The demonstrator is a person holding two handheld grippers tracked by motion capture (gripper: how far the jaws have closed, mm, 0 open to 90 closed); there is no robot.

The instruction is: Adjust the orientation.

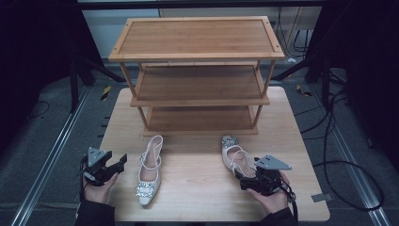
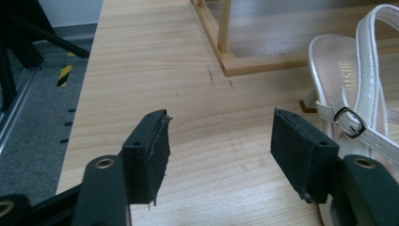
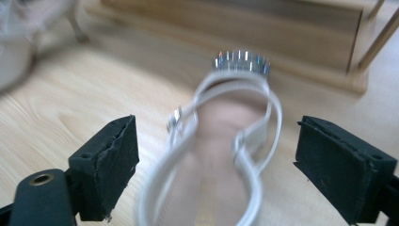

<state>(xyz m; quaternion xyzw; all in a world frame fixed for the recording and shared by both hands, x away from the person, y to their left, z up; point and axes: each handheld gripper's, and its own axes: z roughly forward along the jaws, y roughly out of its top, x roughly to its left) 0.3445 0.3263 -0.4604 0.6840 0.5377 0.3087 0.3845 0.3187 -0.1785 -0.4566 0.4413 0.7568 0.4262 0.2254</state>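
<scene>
The right claw is open wide. Its two black pads stand on each side of a white shoe, but they do not press on it. In the high view this shoe lies flat on the table, its sparkly toe pointing at the wooden rack. The claw sits at the heel end, where the thin straps are.

The left claw is open too, with nothing between its pads. It waits just beside the other white shoe, which points the other way, sparkly toe toward the person. In the left gripper view that shoe is off to the right, past the pad.

What could go wrong? If the right claw shuts on the thin straps alone, I think the shoe may swing, twist or slip out, because straps bend. The heel could also tip the shoe when it is lifted. If the left claw closes where it is now, it would likely grab only air, since the shoe is off to one side. A dangling shoe might bump the rack's edge going in.
</scene>
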